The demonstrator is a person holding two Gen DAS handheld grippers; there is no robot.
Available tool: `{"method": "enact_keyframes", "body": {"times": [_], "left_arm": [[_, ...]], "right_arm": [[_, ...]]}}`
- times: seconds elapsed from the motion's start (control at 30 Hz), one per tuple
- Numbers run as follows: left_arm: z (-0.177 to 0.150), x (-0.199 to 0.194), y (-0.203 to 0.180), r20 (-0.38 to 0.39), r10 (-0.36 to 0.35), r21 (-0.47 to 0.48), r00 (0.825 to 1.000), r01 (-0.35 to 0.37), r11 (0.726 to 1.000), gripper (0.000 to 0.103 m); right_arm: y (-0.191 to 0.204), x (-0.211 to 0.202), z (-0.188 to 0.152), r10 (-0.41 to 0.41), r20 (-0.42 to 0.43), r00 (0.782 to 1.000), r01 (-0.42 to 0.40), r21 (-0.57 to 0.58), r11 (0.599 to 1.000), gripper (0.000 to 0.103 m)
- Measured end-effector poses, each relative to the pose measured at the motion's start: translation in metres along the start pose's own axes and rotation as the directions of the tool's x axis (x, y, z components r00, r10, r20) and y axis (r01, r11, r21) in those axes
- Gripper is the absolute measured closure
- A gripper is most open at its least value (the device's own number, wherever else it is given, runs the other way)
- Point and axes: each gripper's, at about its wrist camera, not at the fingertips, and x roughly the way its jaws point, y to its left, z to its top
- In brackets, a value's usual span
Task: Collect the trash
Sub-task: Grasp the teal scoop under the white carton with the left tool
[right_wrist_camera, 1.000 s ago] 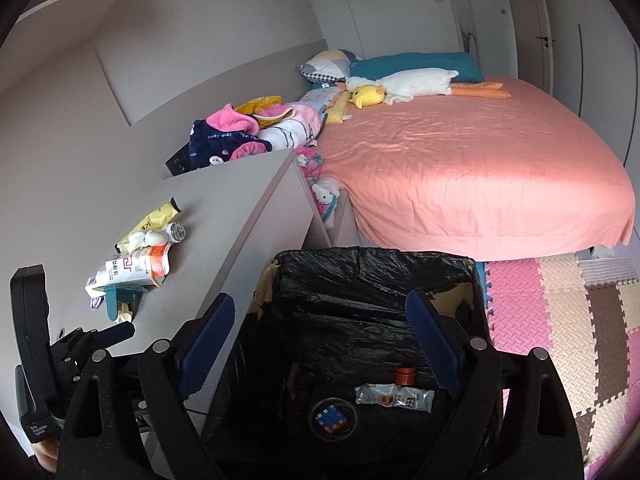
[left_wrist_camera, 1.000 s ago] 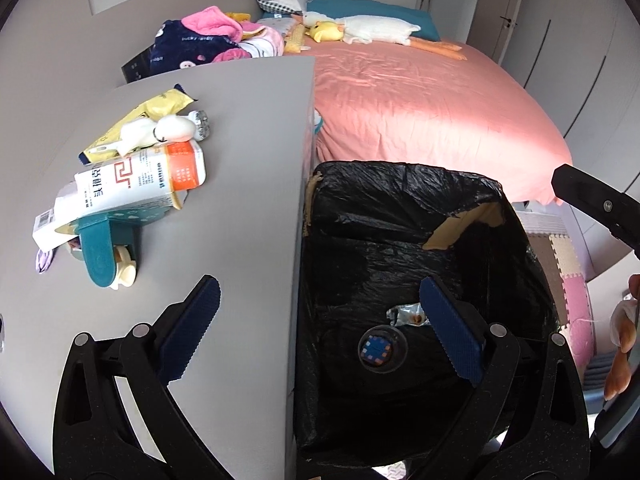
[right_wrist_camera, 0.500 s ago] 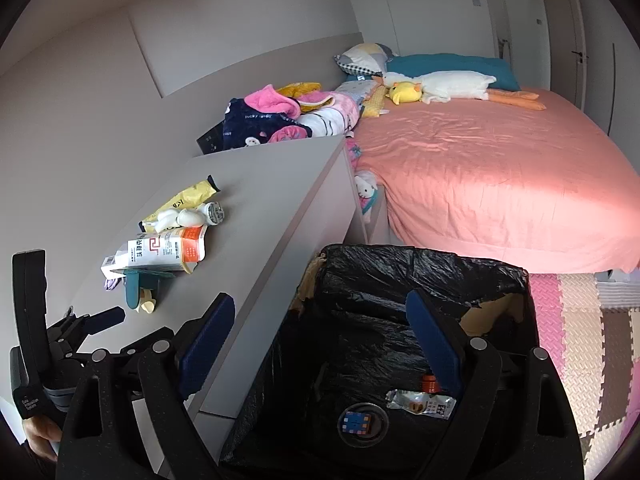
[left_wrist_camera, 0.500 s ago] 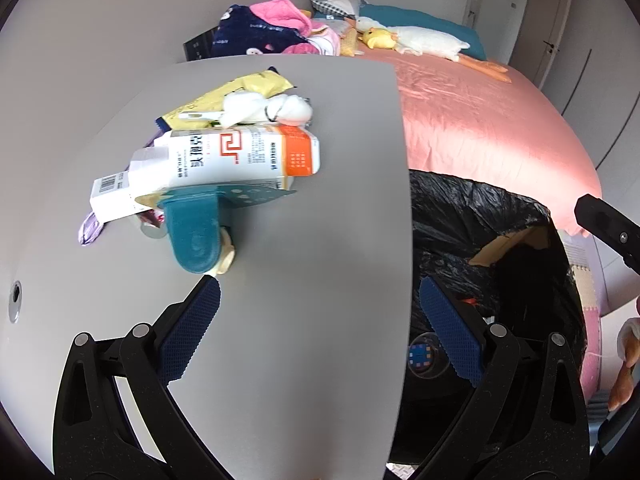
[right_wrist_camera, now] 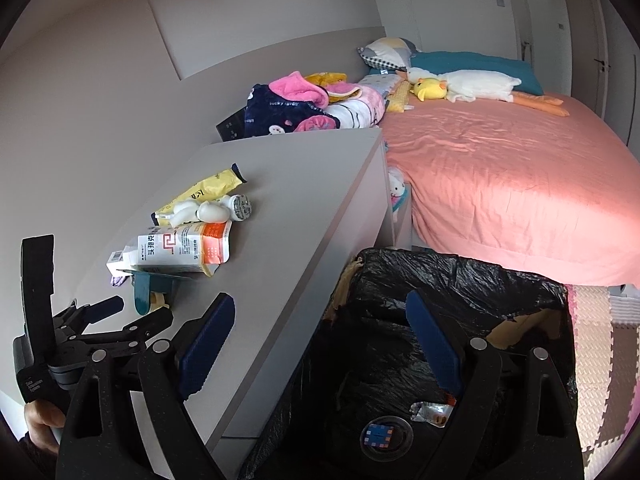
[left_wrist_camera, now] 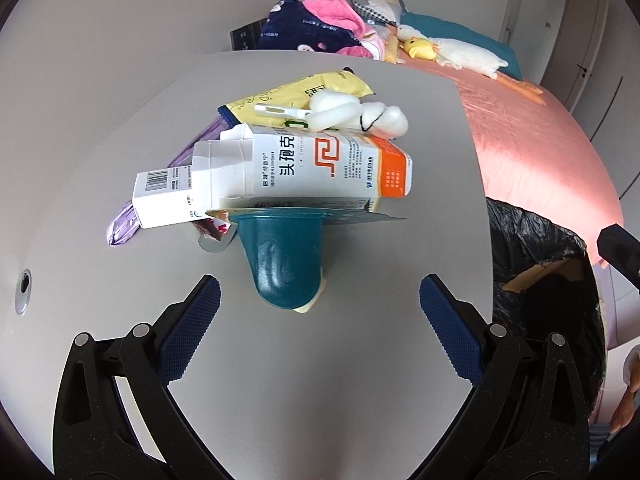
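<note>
- The left gripper (left_wrist_camera: 320, 304), jaws wide and empty, is now facing the trash pile (left_wrist_camera: 296, 168) on the desk (left_wrist_camera: 360, 360), no longer the bin (left_wrist_camera: 560, 280).
- The right gripper (right_wrist_camera: 320, 340) is hanging open over the bin.
- The teal cup (left_wrist_camera: 284, 264) is partly hiding under the box (left_wrist_camera: 312, 168).
</note>
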Motion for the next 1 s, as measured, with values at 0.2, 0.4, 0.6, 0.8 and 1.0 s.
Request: {"method": "enact_keyframes", "body": {"times": [0.2, 0.4, 0.6, 0.8, 1.0], "left_arm": [[0.008, 0.012, 0.016, -0.012, 0.010, -0.045, 1.000, -0.011, 0.999, 0.013], [0.014, 0.027, 0.021, -0.042, 0.003, -0.050, 0.999, -0.005, 0.999, 0.026], [0.017, 0.037, 0.025, -0.067, -0.039, -0.048, 0.997, 0.036, 0.998, 0.062], [0.016, 0.025, 0.027, -0.045, -0.045, -0.034, 0.998, 0.043, 0.998, 0.062], [0.017, 0.009, 0.033, -0.020, -0.049, -0.030, 0.999, 0.048, 0.998, 0.062]], "right_arm": [[0.005, 0.017, 0.004, 0.009, -0.017, 1.000, -0.009, -0.001, 1.000, 0.015], [0.010, 0.031, 0.011, 0.008, -0.026, 1.000, -0.008, -0.016, 1.000, 0.016], [0.018, 0.045, 0.016, 0.024, -0.041, 0.999, -0.025, -0.028, 0.999, 0.015], [0.030, 0.055, 0.018, 0.036, -0.053, 0.998, -0.038, -0.044, 0.998, 0.016], [0.045, 0.060, 0.022, 0.048, -0.053, 0.997, -0.051, -0.064, 0.997, 0.016]]}}
